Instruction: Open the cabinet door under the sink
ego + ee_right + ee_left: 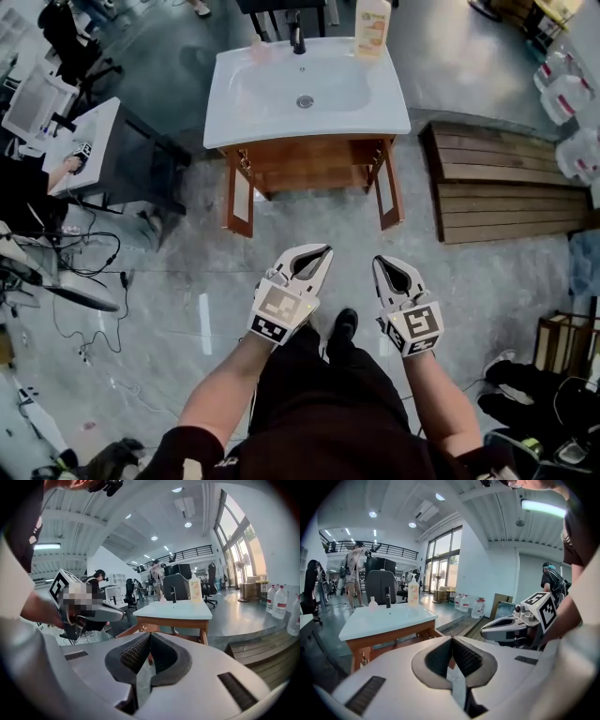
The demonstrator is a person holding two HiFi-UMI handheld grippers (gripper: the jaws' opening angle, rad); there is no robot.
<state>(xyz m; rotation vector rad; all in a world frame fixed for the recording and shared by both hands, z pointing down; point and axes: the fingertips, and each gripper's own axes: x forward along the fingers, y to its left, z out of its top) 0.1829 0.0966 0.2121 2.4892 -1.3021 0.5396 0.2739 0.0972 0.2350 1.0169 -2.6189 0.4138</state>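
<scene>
A white sink (305, 94) tops a wooden cabinet whose two doors, the left door (239, 192) and the right door (388, 192), stand swung out toward me. The open shelf space between them shows. My left gripper (326, 250) and right gripper (378, 262) are held side by side well short of the cabinet, over the floor. Both are shut with nothing between the pads. In the left gripper view the jaws (451, 638) meet below the sink (384, 618). In the right gripper view the jaws (150, 633) also meet, with the sink (176, 610) beyond.
A soap bottle (372, 28) and a black faucet (297, 37) stand at the sink's back. A wooden platform (506, 183) and water jugs (567, 94) lie to the right. A desk (84, 145) and floor cables (89, 253) are at the left.
</scene>
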